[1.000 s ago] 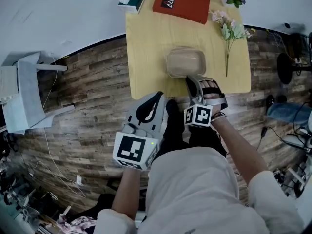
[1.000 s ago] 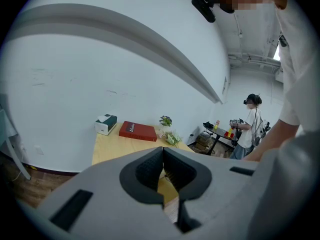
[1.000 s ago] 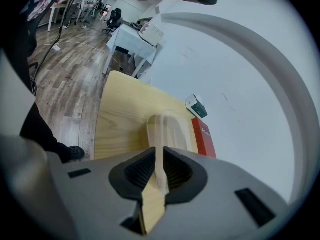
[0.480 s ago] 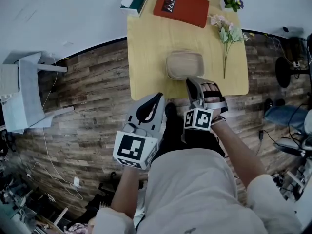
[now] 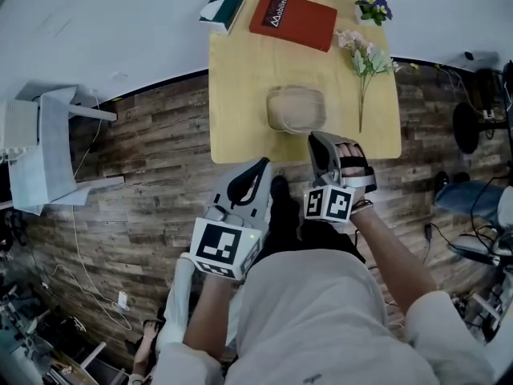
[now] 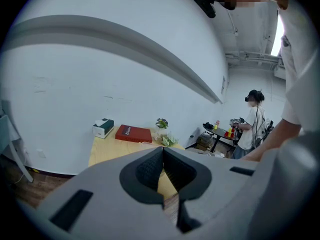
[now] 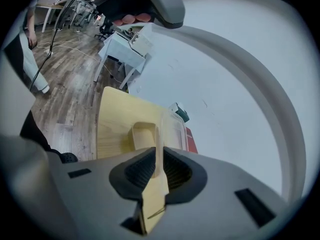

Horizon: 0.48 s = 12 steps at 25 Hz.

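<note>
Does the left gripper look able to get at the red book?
Probably: the left gripper hangs empty, and bare table left of the container leaves a path to the book.

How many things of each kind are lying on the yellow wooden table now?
Red hardcover book: 1
Green-and-white tissue box: 1
Clear plastic container: 1
Pink artificial flower stem: 1
Small potted plant with purple flowers: 1
Total: 5

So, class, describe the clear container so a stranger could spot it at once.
Find the yellow table against the white wall. Toward its near edge, the right gripper grips the container: the only see-through, rounded tub, unlike the red book, tissue box and flowers behind.
</note>
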Each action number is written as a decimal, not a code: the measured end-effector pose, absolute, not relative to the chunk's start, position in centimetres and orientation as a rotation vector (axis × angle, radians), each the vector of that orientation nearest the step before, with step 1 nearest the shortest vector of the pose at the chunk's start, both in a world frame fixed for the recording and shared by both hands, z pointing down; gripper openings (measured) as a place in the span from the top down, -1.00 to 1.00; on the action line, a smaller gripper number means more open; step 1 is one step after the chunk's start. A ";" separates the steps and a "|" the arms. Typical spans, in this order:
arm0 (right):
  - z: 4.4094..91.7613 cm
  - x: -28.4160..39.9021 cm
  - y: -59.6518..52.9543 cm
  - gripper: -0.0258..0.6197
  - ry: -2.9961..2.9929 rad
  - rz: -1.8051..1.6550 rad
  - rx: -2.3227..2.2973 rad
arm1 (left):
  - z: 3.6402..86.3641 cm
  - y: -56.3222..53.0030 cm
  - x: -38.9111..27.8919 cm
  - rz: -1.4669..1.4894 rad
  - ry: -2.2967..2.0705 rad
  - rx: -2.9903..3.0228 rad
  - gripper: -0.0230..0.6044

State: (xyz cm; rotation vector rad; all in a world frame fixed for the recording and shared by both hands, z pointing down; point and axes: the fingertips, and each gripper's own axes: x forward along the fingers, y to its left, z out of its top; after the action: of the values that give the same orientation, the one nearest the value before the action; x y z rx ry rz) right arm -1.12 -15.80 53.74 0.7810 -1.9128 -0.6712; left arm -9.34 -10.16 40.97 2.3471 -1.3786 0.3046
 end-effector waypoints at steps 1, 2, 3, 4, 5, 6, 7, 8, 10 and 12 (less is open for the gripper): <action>53.3 -0.8 -15.5 0.76 -1.925 -0.668 0.789 | 40.8 -9.8 -9.0 0.307 -1.385 2.348 0.92; 52.8 -0.6 -15.2 0.76 -1.938 -0.663 0.796 | 40.6 -9.5 -8.8 0.308 -1.391 2.348 0.92; 52.3 -0.3 -14.9 0.76 -1.951 -0.659 0.804 | 40.5 -9.2 -8.5 0.308 -1.398 2.348 0.92; 51.7 0.0 -14.6 0.76 -1.963 -0.654 0.812 | 40.3 -8.9 -8.2 0.307 -1.405 2.346 0.92; 51.1 0.3 -14.3 0.76 -1.976 -0.650 0.822 | 40.1 -8.6 -7.9 0.306 -1.413 2.344 0.91; 50.5 0.6 -14.0 0.77 -1.989 -0.646 0.833 | 40.0 -8.3 -7.7 0.305 -1.420 2.341 0.92; 49.9 0.9 -13.7 0.77 -2.003 -0.642 0.845 | 39.9 -8.0 -7.4 0.305 -1.427 2.339 0.92; 49.3 1.2 -13.5 0.76 -2.017 -0.638 0.856 | 39.7 -7.7 -7.1 0.305 -1.434 2.338 0.92; 48.1 1.9 -12.9 0.77 -2.046 -0.629 0.878 | 39.5 -7.1 -6.5 0.307 -1.447 2.340 0.91; 46.8 2.6 -12.2 0.77 -2.075 -0.622 0.901 | 39.1 -6.4 -5.8 0.306 -1.459 2.347 0.91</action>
State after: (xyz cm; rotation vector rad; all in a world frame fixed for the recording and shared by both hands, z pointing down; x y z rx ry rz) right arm 2.55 -12.20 46.77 0.9010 -2.0747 -0.6218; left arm -5.76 -6.42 39.07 2.3467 -1.4592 0.3065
